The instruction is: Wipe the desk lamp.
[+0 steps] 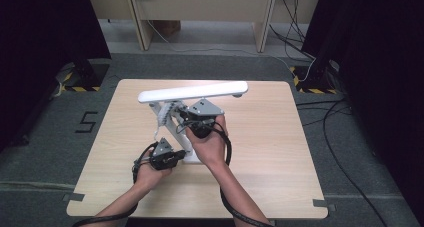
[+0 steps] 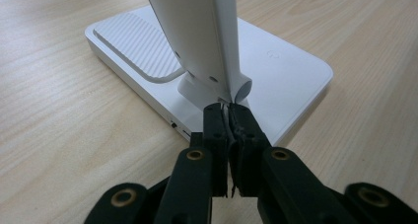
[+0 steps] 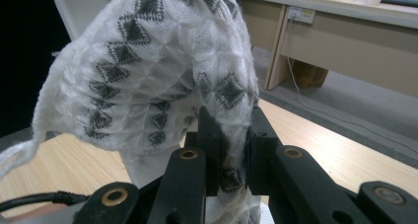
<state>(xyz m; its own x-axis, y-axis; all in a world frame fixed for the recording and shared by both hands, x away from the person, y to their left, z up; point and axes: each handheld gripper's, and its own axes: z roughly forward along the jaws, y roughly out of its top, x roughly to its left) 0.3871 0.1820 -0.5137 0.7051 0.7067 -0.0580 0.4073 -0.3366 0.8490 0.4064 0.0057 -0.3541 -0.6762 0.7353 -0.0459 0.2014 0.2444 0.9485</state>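
A white desk lamp stands mid-table, its long head (image 1: pixel 192 91) level above a slanted arm (image 2: pixel 197 31) and a flat base (image 2: pixel 286 71). A white knit cover with dark triangles (image 1: pixel 165 112) wraps the upper arm. My right gripper (image 1: pixel 181 118) is at that cover, its jaws shut on a fold of the knit (image 3: pixel 148 61), with the fabric bunched between the pads at the right gripper (image 3: pixel 235 135). My left gripper (image 1: pixel 181 156) lies low by the base. Its jaws (image 2: pixel 228 115) are shut at the foot of the arm, with a thin white strand pinched between them.
The wooden table (image 1: pixel 270 137) has bare room to the right and in front of the lamp. Beyond it stands a wooden desk (image 1: pixel 200 7) with cables (image 1: pixel 295 27) on the grey floor. Black curtains hang at both sides.
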